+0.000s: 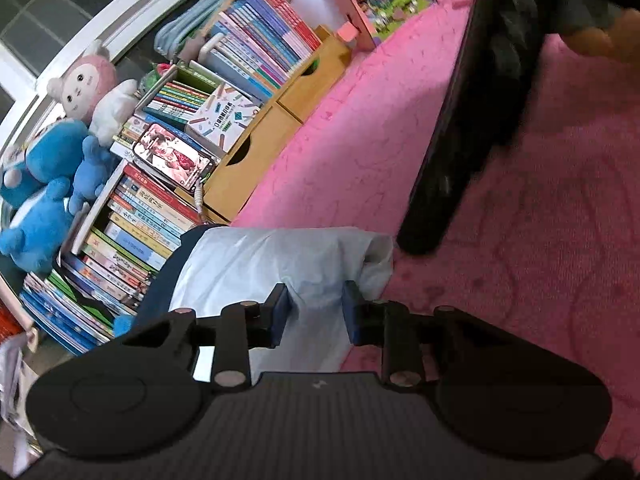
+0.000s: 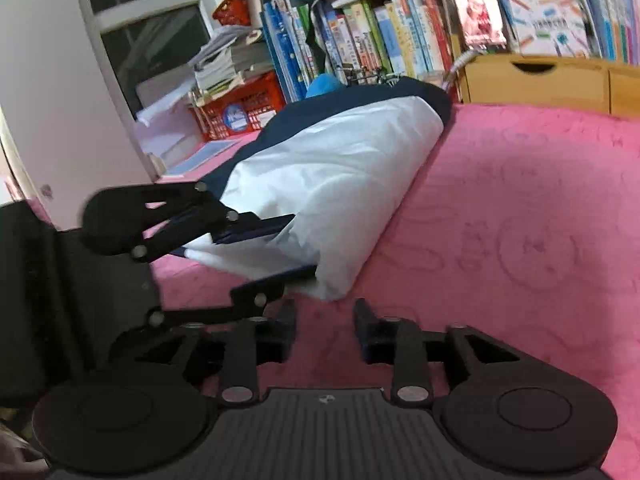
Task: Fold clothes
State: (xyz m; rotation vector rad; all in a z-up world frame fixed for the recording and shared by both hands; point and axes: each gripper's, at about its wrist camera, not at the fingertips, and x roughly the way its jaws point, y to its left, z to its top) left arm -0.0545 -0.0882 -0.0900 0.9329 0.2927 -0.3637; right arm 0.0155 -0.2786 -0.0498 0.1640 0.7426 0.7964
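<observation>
A folded white garment with a navy part point(image 1: 280, 256) lies as a thick bundle on the pink cover point(image 1: 520, 240). My left gripper point(image 1: 314, 312) is shut on the near end of it, and cloth fills the gap between the blue pads. The right wrist view shows the same bundle point(image 2: 332, 176) with the left gripper point(image 2: 296, 244) clamped over its end, one finger above and one below. My right gripper point(image 2: 325, 320) hovers open just above the pink cover point(image 2: 520, 220), a little short of the bundle, with nothing between its fingers. It also shows as a dark blurred shape point(image 1: 424, 224) right of the garment.
Rows of books point(image 1: 152, 224), a phone point(image 1: 172, 156), wooden drawer boxes point(image 1: 256, 148) and plush toys point(image 1: 48, 184) line the far edge behind the garment. A red basket point(image 2: 240, 108) with paper stacks stands at the back left. A hand point(image 1: 600, 32) shows at the top right.
</observation>
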